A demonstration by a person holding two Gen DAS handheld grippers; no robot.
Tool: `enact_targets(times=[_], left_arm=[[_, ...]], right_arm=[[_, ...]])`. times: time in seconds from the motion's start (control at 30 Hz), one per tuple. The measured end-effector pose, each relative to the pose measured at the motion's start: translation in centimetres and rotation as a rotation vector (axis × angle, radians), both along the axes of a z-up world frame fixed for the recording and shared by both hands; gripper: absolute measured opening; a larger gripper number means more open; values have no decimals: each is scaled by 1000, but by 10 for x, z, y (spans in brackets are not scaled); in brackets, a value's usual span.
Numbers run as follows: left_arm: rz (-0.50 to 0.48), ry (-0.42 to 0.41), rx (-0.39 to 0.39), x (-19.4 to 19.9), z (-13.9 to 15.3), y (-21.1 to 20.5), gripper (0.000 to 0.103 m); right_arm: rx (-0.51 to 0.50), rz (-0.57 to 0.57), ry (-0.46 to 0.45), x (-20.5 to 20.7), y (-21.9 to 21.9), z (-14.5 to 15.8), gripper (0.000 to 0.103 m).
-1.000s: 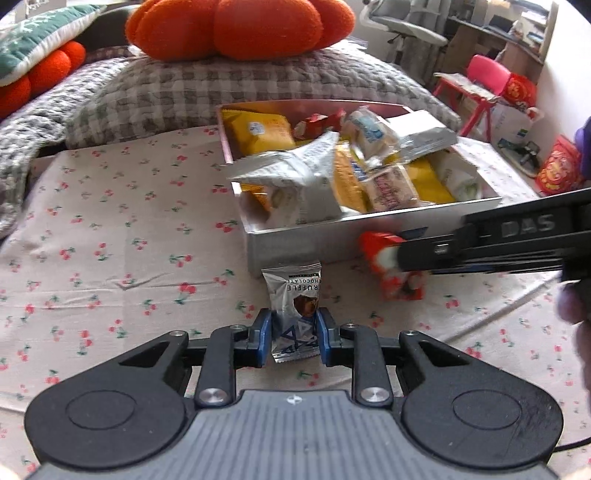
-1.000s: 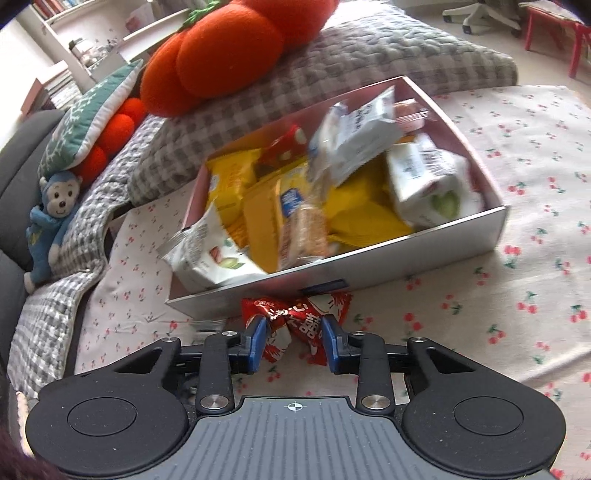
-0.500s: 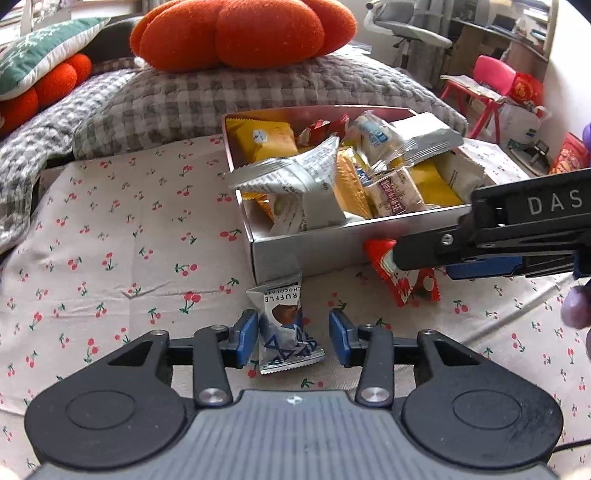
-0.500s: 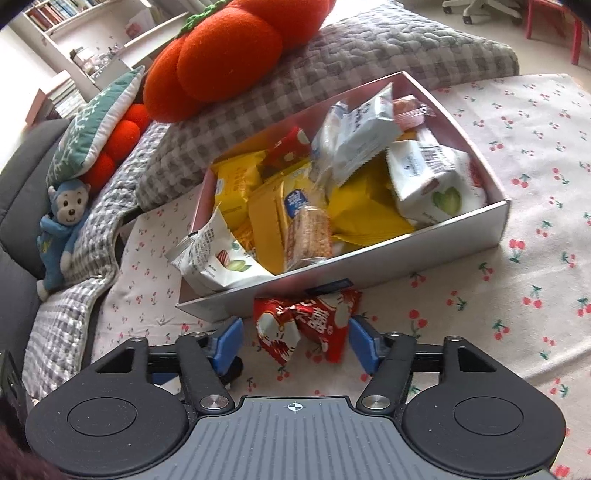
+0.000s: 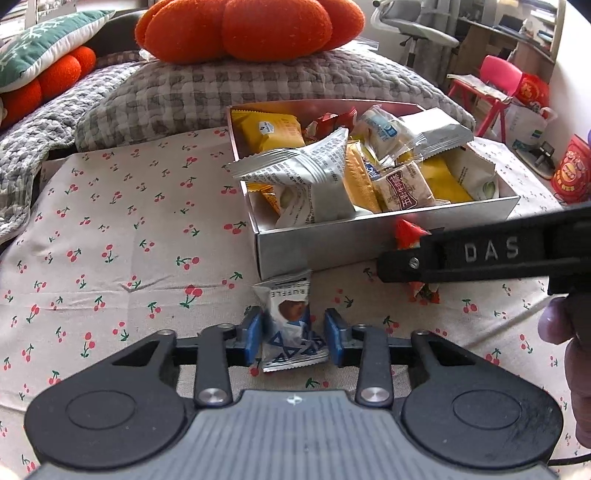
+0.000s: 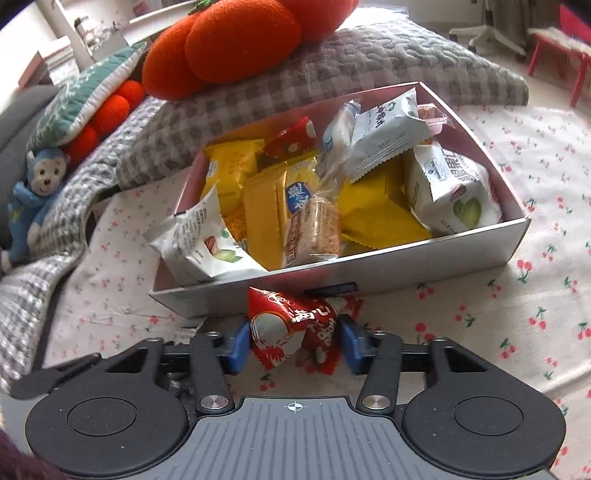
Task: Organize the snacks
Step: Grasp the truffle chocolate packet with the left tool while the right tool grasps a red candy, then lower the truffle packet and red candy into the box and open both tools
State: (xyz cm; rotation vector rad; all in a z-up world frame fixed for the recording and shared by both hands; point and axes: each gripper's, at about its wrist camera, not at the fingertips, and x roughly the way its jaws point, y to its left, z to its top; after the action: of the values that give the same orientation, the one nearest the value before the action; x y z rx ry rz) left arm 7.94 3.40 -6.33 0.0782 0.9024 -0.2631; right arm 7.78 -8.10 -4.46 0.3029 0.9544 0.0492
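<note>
Silver-white truffle packet lay on cherry-print cloth, just near of box front wall, between blue pads of left gripper. Jaws were closing; small gaps showed each side, no firm grip. Red packet lay right of it, against same wall, between right gripper pads, jaws likewise closing, narrow gaps visible. Box was crammed with yellow, white, red snack packs. Orange cushion sat far behind on grey checked pillow.
</note>
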Motion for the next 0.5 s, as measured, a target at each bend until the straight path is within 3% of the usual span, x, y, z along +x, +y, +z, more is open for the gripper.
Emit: enact_targets(times=[0.2,0.5], left_arm=[[21,24,-25,2,2,2,21],[21,32,-66,0,9,6,21]], right_arm=[[22,-9,14,-2,-7,2,38],[77,-16,18,-7,-18,10,36]])
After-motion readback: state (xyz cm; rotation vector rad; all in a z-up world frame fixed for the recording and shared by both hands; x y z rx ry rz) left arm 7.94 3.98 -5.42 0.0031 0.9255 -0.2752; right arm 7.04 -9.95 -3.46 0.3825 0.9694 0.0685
